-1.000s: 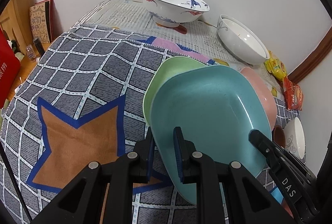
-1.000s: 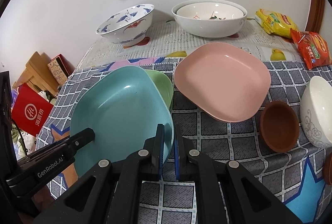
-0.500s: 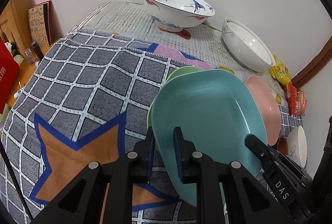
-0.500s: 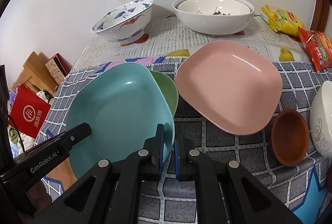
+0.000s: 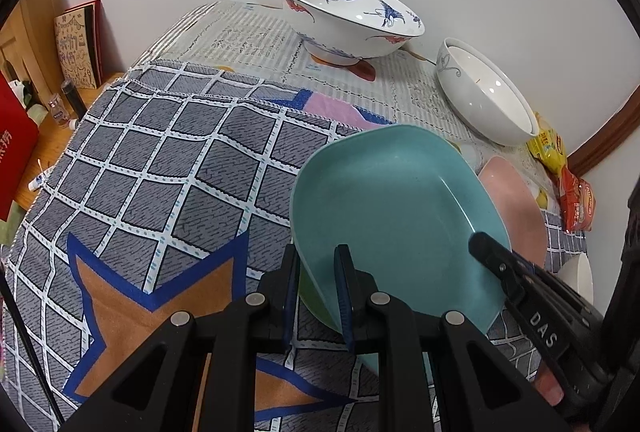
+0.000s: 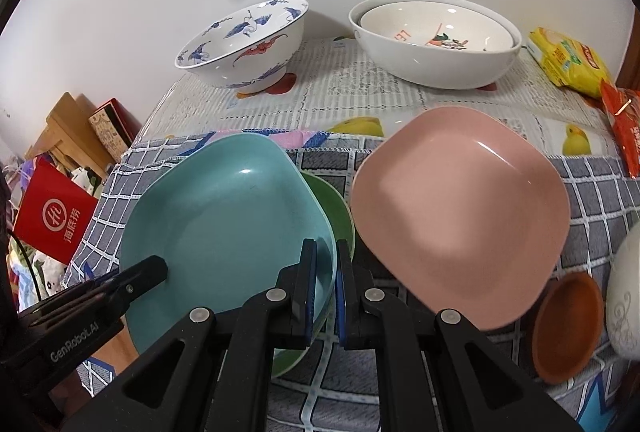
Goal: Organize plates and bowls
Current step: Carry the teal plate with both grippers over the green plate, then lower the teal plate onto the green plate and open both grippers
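Both grippers grip the teal plate [image 6: 224,232] by its near rim, the left gripper [image 5: 316,292] and right gripper [image 6: 324,288] each clenched on an edge. It has slid over the green plate [image 6: 332,207], nearly covering it: stacking seems close. Beyond, the pink plate [image 6: 460,220] waits mid-bench.

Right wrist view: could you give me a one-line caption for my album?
Two handheld tools, right tool and left tool, grip a teal plate above a green plate, beside a pink plate.
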Motion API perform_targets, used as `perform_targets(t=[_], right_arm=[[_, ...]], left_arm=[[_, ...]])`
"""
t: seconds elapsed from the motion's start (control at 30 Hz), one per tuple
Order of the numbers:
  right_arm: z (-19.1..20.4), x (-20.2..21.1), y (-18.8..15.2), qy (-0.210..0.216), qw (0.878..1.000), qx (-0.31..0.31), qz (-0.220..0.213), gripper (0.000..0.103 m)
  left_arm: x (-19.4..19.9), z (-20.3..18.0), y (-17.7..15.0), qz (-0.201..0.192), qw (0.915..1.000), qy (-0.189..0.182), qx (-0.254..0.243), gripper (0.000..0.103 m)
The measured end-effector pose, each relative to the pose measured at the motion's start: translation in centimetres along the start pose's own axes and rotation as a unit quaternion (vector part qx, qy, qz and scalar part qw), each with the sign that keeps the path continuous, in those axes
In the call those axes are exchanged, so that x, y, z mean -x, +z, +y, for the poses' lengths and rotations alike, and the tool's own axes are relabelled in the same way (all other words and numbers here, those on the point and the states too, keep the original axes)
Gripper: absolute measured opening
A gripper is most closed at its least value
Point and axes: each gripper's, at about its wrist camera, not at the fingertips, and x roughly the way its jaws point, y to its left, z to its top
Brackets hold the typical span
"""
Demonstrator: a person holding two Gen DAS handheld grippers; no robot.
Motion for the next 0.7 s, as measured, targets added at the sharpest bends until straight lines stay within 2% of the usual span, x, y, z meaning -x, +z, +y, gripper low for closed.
perform_targets(t=[0.4, 0.7], right_arm=[[0.0, -1.3, 1.3, 0.003, 1.000, 0.023, 0.007, 0.011], [-0.1, -0.3, 1.6, 0.003, 1.000, 0.031, -0.002, 0.012]], left_arm=[[0.3, -0.4, -0.6, 0.006, 0.9998, 0.014, -0.011, 0.017], [0.8, -1.2, -1.6, 0.019, 0.9994, 0.010, -0.028, 0.022]])
